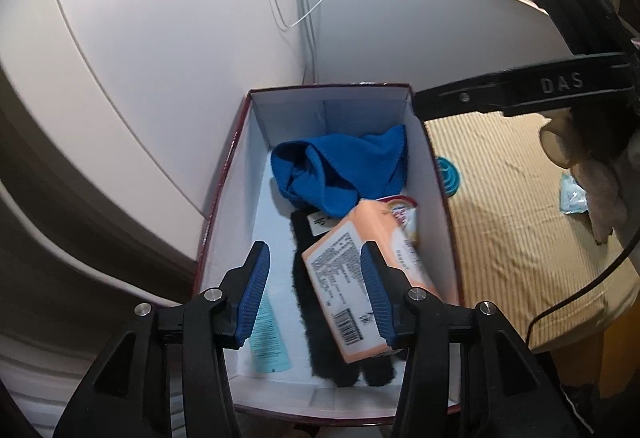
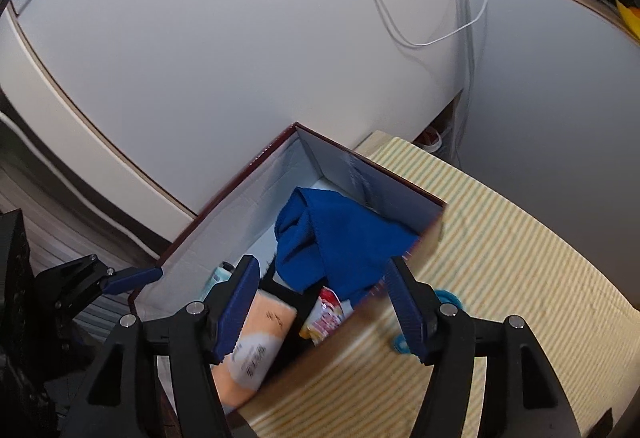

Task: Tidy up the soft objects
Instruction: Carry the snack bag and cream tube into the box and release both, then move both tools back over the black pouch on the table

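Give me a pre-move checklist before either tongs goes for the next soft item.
1. Left tongs open and empty, above the box: ok.
2. Right tongs open and empty, over the box's near wall: ok.
3. Blue cloth fully inside the box, at the far end: ok.
4. Orange pack inside, lying tilted on the black item: ok.
5. Free floor space in the box along its left wall, past the pale tube: ok.
6. Next target: blue ring-shaped object on the striped cloth beside the box; soft or not: cannot tell.
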